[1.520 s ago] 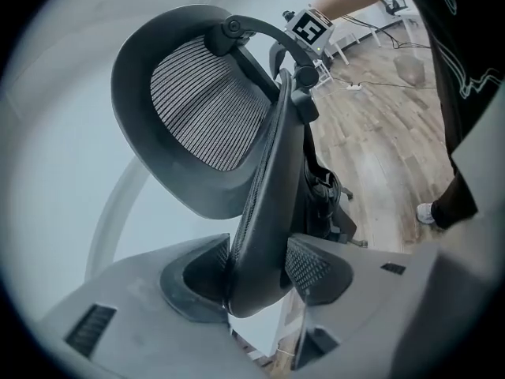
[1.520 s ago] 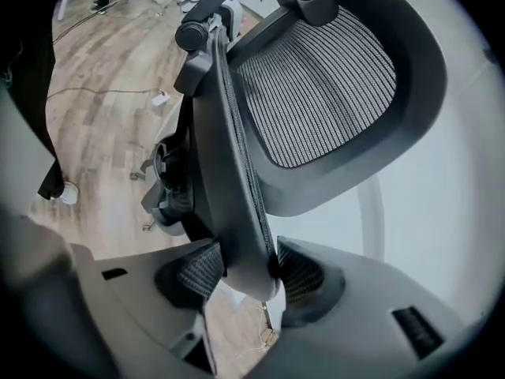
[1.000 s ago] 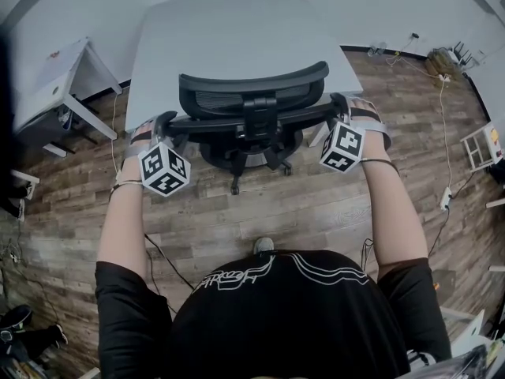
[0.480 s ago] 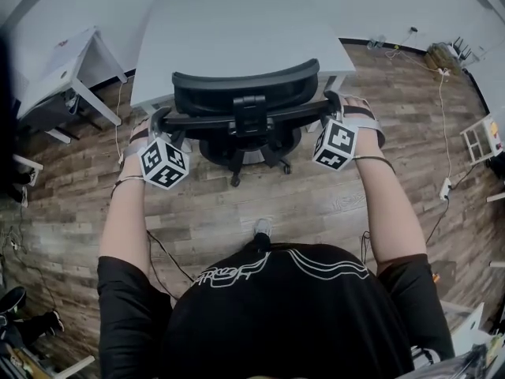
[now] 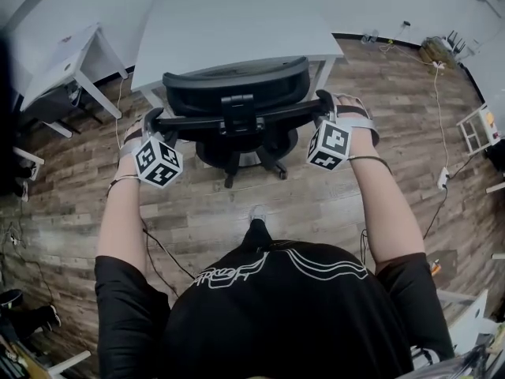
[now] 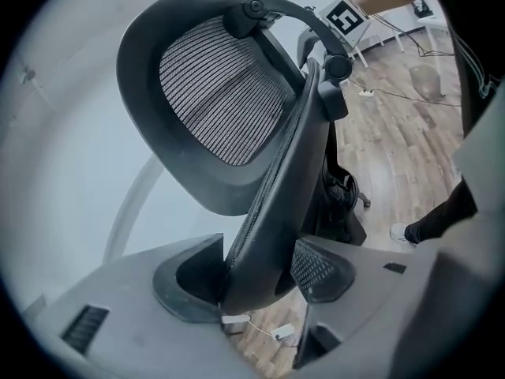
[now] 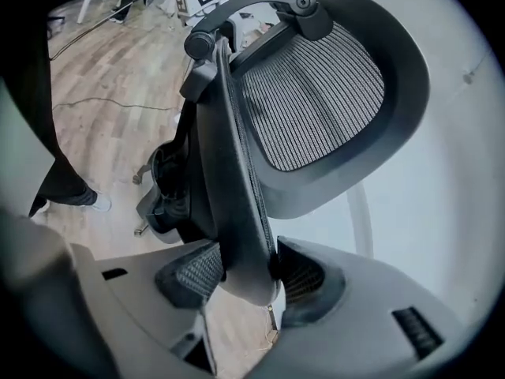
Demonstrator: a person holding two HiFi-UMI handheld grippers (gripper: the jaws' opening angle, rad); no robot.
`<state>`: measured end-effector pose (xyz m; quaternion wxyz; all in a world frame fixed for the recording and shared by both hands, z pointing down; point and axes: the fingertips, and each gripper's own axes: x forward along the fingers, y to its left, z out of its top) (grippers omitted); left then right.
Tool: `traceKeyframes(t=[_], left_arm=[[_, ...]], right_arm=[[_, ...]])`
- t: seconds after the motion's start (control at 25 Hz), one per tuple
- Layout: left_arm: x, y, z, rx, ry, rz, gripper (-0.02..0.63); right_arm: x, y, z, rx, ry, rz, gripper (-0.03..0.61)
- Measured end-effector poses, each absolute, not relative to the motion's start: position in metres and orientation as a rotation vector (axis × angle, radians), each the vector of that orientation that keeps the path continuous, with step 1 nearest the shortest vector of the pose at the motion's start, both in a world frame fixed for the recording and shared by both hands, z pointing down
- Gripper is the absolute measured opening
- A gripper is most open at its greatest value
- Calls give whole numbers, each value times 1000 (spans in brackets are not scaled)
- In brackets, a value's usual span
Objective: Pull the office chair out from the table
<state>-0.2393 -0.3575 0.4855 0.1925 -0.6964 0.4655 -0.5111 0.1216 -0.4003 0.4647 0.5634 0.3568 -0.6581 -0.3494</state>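
In the head view, the black mesh-backed office chair [image 5: 237, 93] stood at upper centre of the frame. Its backrest was against the near edge of the white rectangular table [image 5: 229, 22] and its base was on the wood-plank floor [image 5: 316, 204]. My left gripper [image 5: 151, 119] sat at the backrest's left end and my right gripper [image 5: 325, 103] at its right end.

In the left gripper view, the rim of the chair's backrest [image 6: 268, 212] ran up through the centre of the frame. It was caught between the two pads, which pinched it from both sides.

In the right gripper view, the backrest's other rim [image 7: 237, 204] dropped into the gap at lower centre. Both pads were clamped against it, and the mesh panel [image 7: 316, 93] filled the upper right.
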Motion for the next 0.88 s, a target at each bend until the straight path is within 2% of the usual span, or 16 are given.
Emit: traceKeyframes(t=[0.88], left_arm=[[-212, -191, 475, -1921, 1404, -1438, 236]], right_arm=[[146, -242, 453, 825, -1624, -876, 230]])
